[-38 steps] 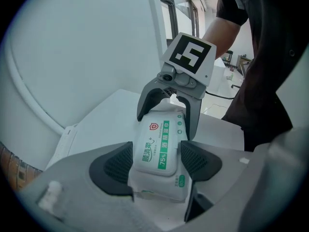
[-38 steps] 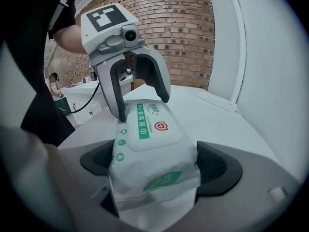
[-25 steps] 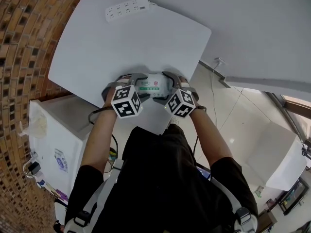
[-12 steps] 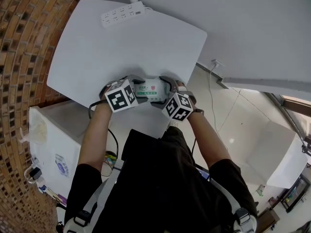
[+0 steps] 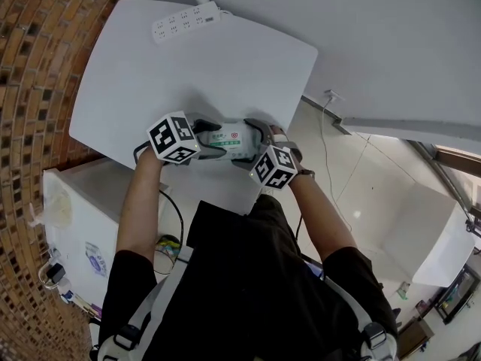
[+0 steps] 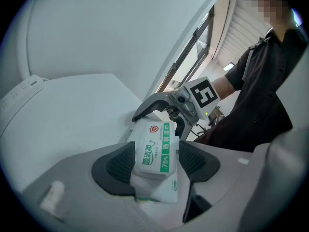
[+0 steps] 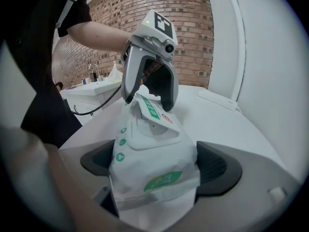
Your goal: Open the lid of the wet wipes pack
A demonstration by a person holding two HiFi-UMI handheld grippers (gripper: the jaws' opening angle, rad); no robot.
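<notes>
On the white table (image 5: pixel 150 66), the wet wipes pack (image 5: pixel 229 138) is sitting near the table's near edge, in the middle of the head view, stretched between the two claws. Over the last second the left claw (image 5: pixel 209 138) has been rocking up and back, its marker cube climbing toward the upper left of the frame, while the right claw (image 5: pixel 252 140) is staying put. This suggests the opening is under way, with the flap being peeled rather than only gripped. In the right gripper view the right claw (image 7: pixel 154 170) is clamping the soft white body of the pack, which is bulging and creasing between the pads. In the left gripper view the left claw (image 6: pixel 154 162) is closing narrowly on the lid (image 6: pixel 155 149), a stiff white flap with a green strip, now tilting up off its oval frame.
</notes>
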